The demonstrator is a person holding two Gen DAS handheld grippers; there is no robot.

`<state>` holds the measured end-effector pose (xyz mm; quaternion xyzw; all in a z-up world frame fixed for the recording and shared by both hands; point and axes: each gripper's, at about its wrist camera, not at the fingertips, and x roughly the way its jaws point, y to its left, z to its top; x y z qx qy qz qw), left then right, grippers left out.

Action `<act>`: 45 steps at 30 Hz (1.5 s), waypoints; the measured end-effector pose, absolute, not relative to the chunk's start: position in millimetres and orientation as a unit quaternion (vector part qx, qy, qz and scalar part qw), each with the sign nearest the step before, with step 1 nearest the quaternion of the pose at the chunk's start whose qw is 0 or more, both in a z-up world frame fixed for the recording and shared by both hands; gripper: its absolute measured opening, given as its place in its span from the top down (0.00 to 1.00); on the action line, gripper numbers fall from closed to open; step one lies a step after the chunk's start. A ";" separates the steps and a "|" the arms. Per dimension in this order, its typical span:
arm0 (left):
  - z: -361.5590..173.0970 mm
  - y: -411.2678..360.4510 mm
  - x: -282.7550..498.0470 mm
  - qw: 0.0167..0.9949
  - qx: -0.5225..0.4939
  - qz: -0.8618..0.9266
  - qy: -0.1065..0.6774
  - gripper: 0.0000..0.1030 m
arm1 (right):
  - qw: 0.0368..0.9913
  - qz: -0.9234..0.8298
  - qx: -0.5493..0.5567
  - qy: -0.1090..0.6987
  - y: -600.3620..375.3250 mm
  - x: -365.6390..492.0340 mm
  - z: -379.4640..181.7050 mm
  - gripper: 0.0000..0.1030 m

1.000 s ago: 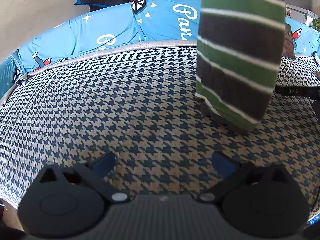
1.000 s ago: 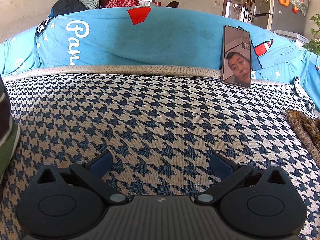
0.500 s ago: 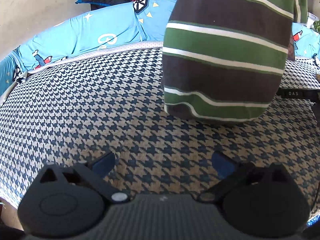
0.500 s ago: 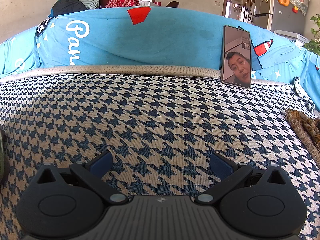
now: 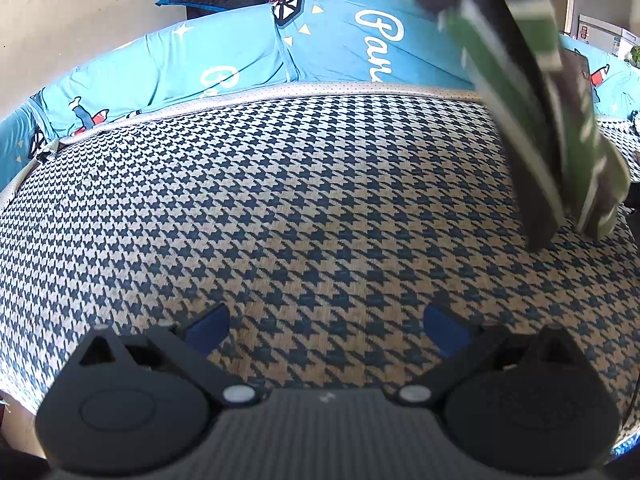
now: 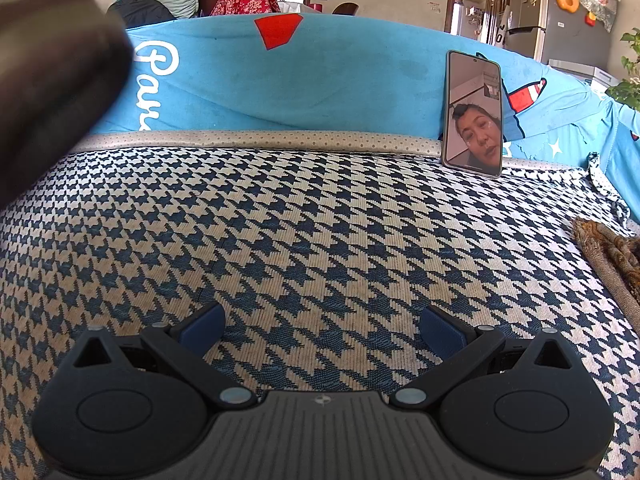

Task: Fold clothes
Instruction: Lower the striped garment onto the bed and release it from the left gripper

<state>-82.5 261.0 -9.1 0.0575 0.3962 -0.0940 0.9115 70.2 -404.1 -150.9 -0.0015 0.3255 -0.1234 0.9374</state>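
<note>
1. Green-and-brown striped garment (image 5: 532, 92) hangs blurred in the air over the right side of the sofa seat (image 5: 280, 200); its lower end reaches down close to the checked cover. What holds it is out of view.
2. Left gripper (image 5: 326, 328) sits low at the near edge of the seat with its fingers (image 5: 206, 328) spread wide and nothing between them.
3. Right gripper (image 6: 322, 330) is the same: wide apart, empty, near the front edge. In its view the garment shows only as a dark blur at the upper left (image 6: 52, 72).
4. The step in hand, as I judge it, is getting the garment laid flat on the seat before any fold.
5. To do it well, let the cloth settle fully first; grabbing at swinging fabric likely pinches several layers.
6. Then take two matching corners of one hem, one per gripper, and draw them apart so the cloth lies smooth in the middle of the seat.
7. Keep clear of the phone (image 6: 474, 114) leaning at the back edge and the brown cloth (image 6: 612, 256) at the right edge.
</note>
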 end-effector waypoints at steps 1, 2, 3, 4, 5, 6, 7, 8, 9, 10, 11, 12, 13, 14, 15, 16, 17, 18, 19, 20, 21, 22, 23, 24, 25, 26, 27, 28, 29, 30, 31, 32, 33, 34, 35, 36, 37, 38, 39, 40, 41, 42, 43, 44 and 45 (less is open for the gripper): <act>-12.3 270.7 -85.4 0.911 0.058 -0.095 0.397 0.00 | 0.937 -0.124 -0.002 0.326 -404.1 70.2 -150.9 0.00; -15.1 280.4 -87.3 0.911 0.058 -0.097 0.397 0.00 | 0.937 -0.124 -0.002 0.326 -404.4 70.3 -150.1 0.00; -17.6 290.2 -88.8 0.911 0.057 -0.099 0.397 0.00 | 0.937 -0.123 -0.001 0.325 -404.8 70.4 -149.1 0.00; -19.4 302.9 -86.8 0.911 0.057 -0.099 0.397 0.00 | 0.937 -0.123 -0.001 0.325 -404.0 68.6 -149.8 0.00; -20.8 317.2 -82.8 0.911 0.057 -0.098 0.397 0.00 | 0.937 -0.123 -0.002 0.325 -404.5 69.4 -150.9 0.00; -19.1 328.1 -74.0 0.911 0.056 -0.099 0.397 0.00 | 0.937 -0.123 -0.001 0.325 -404.1 69.5 -151.0 0.00; -18.0 325.2 -74.8 0.910 0.056 -0.102 0.398 0.00 | 0.937 -0.123 -0.001 0.325 -403.6 70.1 -150.7 0.00; -19.1 325.8 -74.2 0.910 0.057 -0.103 0.398 0.00 | 0.937 -0.123 -0.001 0.325 -403.5 70.4 -150.5 0.00; -20.7 332.1 -68.6 0.910 0.058 -0.104 0.398 0.00 | 0.937 -0.123 -0.001 0.325 -403.4 70.5 -150.5 0.00; -22.3 338.4 -63.0 0.910 0.059 -0.105 0.398 0.00 | 0.937 -0.123 -0.001 0.325 -403.4 70.6 -150.4 0.00; -23.8 344.7 -57.4 0.909 0.060 -0.105 0.398 0.00 | 0.937 -0.123 -0.001 0.325 -403.3 70.3 -150.4 0.00; -22.3 337.1 -58.4 0.909 0.061 -0.108 0.398 0.00 | 0.937 -0.123 -0.001 0.325 -403.2 70.0 -150.5 0.00; -24.3 326.1 -64.4 0.908 0.062 -0.110 0.399 0.00 | 0.937 -0.123 -0.001 0.325 -403.2 69.9 -150.5 0.00; -23.8 325.0 -73.1 0.908 0.064 -0.111 0.399 0.00 | 0.937 -0.123 -0.001 0.325 -403.3 70.0 -150.5 0.00; -22.4 323.7 -78.9 0.908 0.066 -0.110 0.399 0.00 | 0.937 -0.123 -0.001 0.325 -403.4 70.0 -150.5 0.00; -25.9 328.3 -76.0 0.908 0.066 -0.111 0.399 0.00 | 0.937 -0.123 -0.001 0.325 -403.4 70.1 -150.6 0.00; -31.5 337.6 -69.3 0.907 0.065 -0.112 0.401 0.00 | 0.937 -0.123 -0.001 0.325 -403.4 70.2 -150.6 0.00; -37.9 340.5 -60.5 0.906 0.064 -0.115 0.402 0.00 | 0.937 -0.123 -0.001 0.325 -403.4 70.3 -150.6 0.00; -42.3 351.8 -53.4 0.905 0.064 -0.118 0.403 0.00 | 0.937 -0.123 -0.001 0.326 -403.4 70.2 -150.6 0.00; -45.1 367.0 -49.1 0.905 0.066 -0.120 0.402 0.00 | 0.937 -0.123 -0.001 0.326 -403.5 70.1 -150.5 0.00; -49.9 374.7 -43.5 0.905 0.069 -0.119 0.401 0.00 | 0.937 -0.123 -0.001 0.326 -403.6 70.1 -150.5 0.00; -55.7 379.3 -37.0 0.906 0.071 -0.119 0.401 0.00 | 0.937 -0.123 -0.001 0.326 -403.7 70.2 -150.5 0.00; -62.0 388.1 -31.2 0.905 0.073 -0.120 0.402 0.00 | 0.937 -0.123 -0.001 0.326 -403.9 70.2 -150.5 0.00; -70.9 395.1 -23.3 0.904 0.073 -0.121 0.404 0.00 | 0.937 -0.123 -0.001 0.326 -404.1 70.1 -150.4 0.00; -81.6 398.3 -18.3 0.903 0.076 -0.121 0.406 0.00 | 0.937 -0.123 -0.001 0.326 -404.0 70.1 -150.4 0.00; -92.7 400.6 -15.7 0.902 0.080 -0.121 0.408 0.00 | 0.937 -0.123 -0.001 0.326 -403.9 70.1 -150.4 0.00; -103.7 403.0 -13.2 0.901 0.083 -0.121 0.409 0.00 | 0.937 -0.124 -0.002 0.326 -403.8 70.1 -150.5 0.00; -104.7 407.5 -22.1 0.900 0.087 -0.121 0.410 0.00 | 0.937 -0.124 -0.002 0.326 -403.7 70.1 -150.4 0.00; -104.6 414.7 -26.9 0.899 0.089 -0.124 0.410 0.00 | 0.937 -0.124 -0.002 0.326 -403.7 70.0 -150.4 0.00; -107.2 422.9 -25.7 0.899 0.090 -0.127 0.410 0.00 | 0.937 -0.124 -0.002 0.326 -403.7 70.0 -150.4 0.00; -109.9 431.0 -24.5 0.899 0.092 -0.130 0.409 0.00 | 0.937 -0.124 -0.002 0.326 -403.7 70.0 -150.4 0.00; -112.0 423.6 -28.2 0.898 0.095 -0.130 0.409 0.00 | 0.937 -0.124 -0.002 0.326 -403.6 69.9 -150.4 0.00; -113.9 407.1 -34.9 0.898 0.099 -0.130 0.408 0.00 | 0.937 -0.124 -0.002 0.326 -403.6 69.9 -150.5 0.00; -115.3 394.5 -36.5 0.898 0.100 -0.130 0.409 0.00 | 0.937 -0.124 -0.002 0.326 -403.6 69.9 -150.5 0.00; -113.7 396.2 -30.0 0.897 0.099 -0.130 0.410 0.00 | 0.937 -0.124 -0.002 0.326 -403.6 69.9 -150.5 0.00; -112.5 400.2 -21.6 0.897 0.098 -0.130 0.412 0.00 | 0.937 -0.124 -0.002 0.326 -403.6 69.9 -150.6 0.00; -112.2 401.5 -13.7 0.896 0.098 -0.130 0.413 0.00 | 0.937 -0.124 -0.002 0.326 -403.6 69.9 -150.6 0.00; -114.6 389.5 -16.9 0.895 0.099 -0.130 0.414 0.00 | 0.937 -0.124 -0.002 0.326 -403.6 69.9 -150.5 0.00; -118.4 369.7 -26.4 0.895 0.101 -0.131 0.414 0.00 | 0.937 -0.124 -0.002 0.326 -403.7 70.0 -150.5 0.00; -122.3 350.0 -36.0 0.895 0.103 -0.131 0.414 0.00 | 0.937 -0.124 -0.002 0.326 -403.7 70.0 -150.4 0.00; -126.1 330.3 -45.5 0.895 0.104 -0.132 0.414 0.00 | 0.937 -0.124 -0.002 0.326 -403.6 70.0 -150.4 0.00; -130.0 310.5 -55.1 0.894 0.106 -0.133 0.414 0.00 | 0.937 -0.124 -0.002 0.326 -403.6 70.0 -150.4 0.00; -133.8 290.8 -64.6 0.894 0.108 -0.133 0.414 0.00 | 0.937 -0.124 -0.002 0.326 -403.6 70.1 -150.4 0.00; -135.4 280.6 -76.3 0.893 0.110 -0.133 0.415 0.00 | 0.937 -0.124 -0.002 0.326 -403.6 70.1 -150.4 0.00; -135.7 275.9 -89.3 0.893 0.111 -0.134 0.415 0.00 | 0.937 -0.124 -0.002 0.326 -403.6 70.1 -150.5 0.00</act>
